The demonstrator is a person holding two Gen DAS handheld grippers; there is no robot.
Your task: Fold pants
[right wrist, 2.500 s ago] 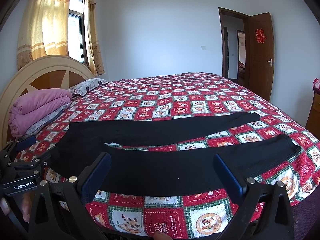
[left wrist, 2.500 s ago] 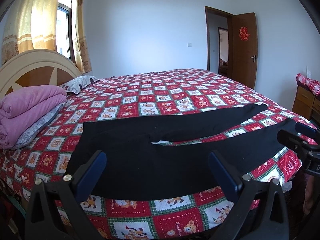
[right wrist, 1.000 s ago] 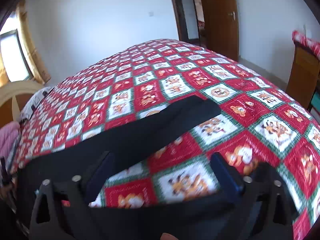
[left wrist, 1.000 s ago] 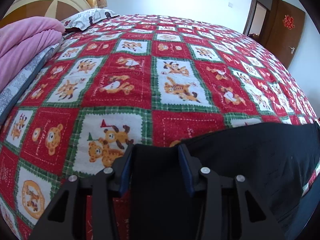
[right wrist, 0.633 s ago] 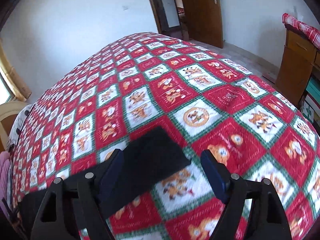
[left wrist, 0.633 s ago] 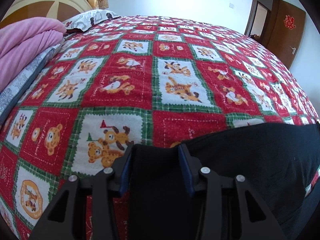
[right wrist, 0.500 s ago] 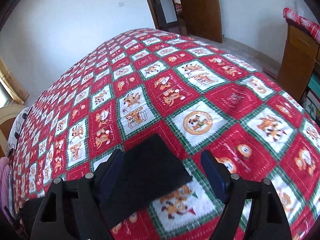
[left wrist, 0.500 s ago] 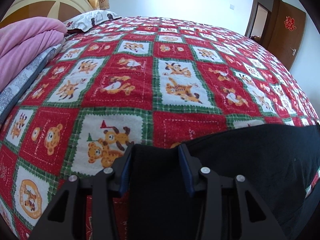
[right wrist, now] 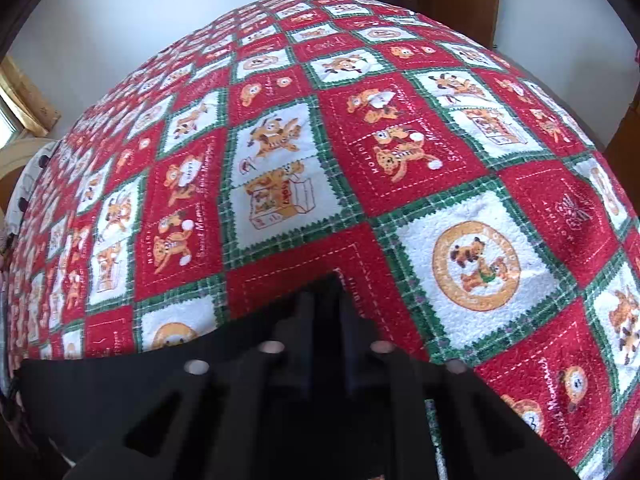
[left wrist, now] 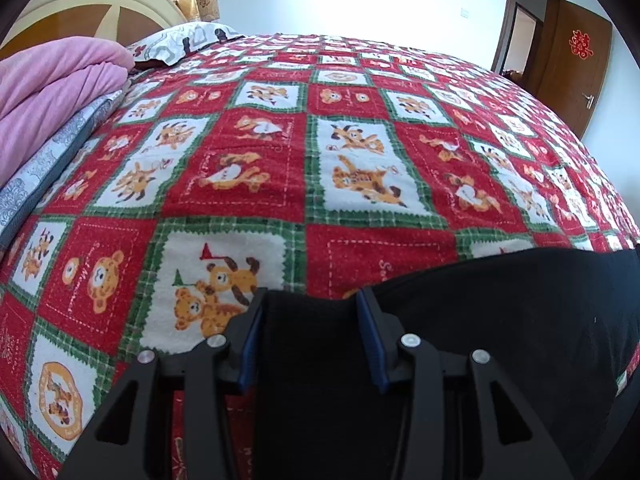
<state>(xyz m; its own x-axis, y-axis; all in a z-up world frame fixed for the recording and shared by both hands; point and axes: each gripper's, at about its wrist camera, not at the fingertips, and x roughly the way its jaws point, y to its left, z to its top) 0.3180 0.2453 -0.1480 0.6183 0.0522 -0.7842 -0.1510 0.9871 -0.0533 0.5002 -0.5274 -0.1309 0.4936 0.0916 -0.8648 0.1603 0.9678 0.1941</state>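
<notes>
The black pants lie on the red patterned bedspread. In the left wrist view my left gripper has its blue-padded fingers closed on a corner of the waist end of the pants. In the right wrist view my right gripper has its fingers pinched together on the end of a black pant leg, low over the bedspread. The rest of the pants is out of both views.
A folded pink blanket and a patterned pillow lie at the head of the bed by the curved headboard. A brown door stands at the far right.
My right gripper has closed from open around the leg end to pinched on it, and moved lower and closer to the bed. My left gripper has stayed shut on the waist corner.
</notes>
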